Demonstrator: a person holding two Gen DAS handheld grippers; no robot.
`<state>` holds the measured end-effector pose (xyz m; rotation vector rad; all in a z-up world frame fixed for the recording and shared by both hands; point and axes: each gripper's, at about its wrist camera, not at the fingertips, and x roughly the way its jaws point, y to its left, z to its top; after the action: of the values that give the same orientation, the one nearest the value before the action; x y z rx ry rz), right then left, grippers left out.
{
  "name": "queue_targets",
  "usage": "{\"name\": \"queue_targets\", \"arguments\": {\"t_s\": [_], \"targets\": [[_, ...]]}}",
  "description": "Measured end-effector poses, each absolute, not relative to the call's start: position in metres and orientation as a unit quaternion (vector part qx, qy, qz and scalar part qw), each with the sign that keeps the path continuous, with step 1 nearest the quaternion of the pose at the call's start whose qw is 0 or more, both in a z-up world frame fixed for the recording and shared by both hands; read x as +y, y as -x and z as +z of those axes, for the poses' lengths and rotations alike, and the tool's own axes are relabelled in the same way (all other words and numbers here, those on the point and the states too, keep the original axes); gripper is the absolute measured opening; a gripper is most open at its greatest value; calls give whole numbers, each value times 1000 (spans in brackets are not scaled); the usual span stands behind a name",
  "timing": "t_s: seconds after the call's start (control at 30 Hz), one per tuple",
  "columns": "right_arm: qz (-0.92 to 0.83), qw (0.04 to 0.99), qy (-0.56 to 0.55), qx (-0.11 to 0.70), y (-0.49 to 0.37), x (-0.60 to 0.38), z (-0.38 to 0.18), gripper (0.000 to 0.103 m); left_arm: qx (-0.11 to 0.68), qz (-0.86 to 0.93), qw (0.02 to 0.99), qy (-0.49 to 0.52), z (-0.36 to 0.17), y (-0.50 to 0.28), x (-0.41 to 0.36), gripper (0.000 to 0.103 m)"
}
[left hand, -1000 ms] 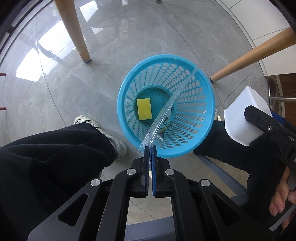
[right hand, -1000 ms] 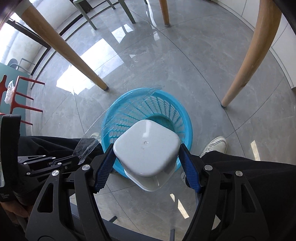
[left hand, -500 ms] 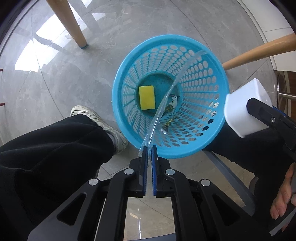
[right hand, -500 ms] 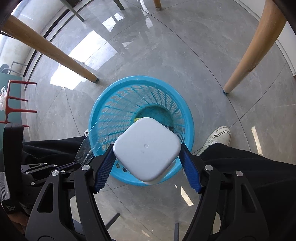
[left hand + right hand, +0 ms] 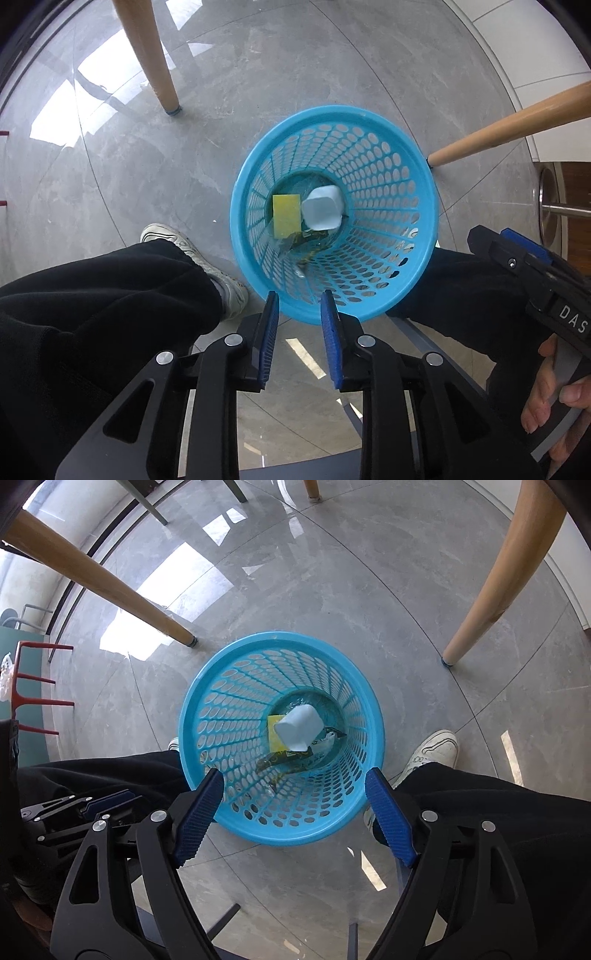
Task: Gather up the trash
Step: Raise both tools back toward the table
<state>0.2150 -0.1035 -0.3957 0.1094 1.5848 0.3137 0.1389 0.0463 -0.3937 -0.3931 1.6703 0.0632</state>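
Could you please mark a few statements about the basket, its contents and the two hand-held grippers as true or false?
1. The white cup lies inside the blue basket. True.
2. The right hand-held gripper is clamped on the white cup. False: nothing is between its pads, and its jaws are opening above the basket.
3. A yellow sponge lies at the bottom of the basket. True.
4. The left hand-held gripper pinches a clear plastic wrapper. False: its jaws are opening with nothing between them; a crumpled clear wrapper lies in the basket.
5. The basket has tipped onto its side. False: it stands upright on the grey floor, between wooden legs.
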Motion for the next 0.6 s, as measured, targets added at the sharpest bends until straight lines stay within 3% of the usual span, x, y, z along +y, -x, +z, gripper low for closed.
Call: {"name": "queue_targets", "arguments": {"t_s": [0.2, 0.6], "targets": [[159, 708, -47, 686, -204, -105, -360, 75, 706, 22, 680, 194, -360, -126, 52, 33], [182, 762, -30, 621, -168, -119, -279, 81, 618, 24, 782, 75, -283, -99, 29, 40]]}}
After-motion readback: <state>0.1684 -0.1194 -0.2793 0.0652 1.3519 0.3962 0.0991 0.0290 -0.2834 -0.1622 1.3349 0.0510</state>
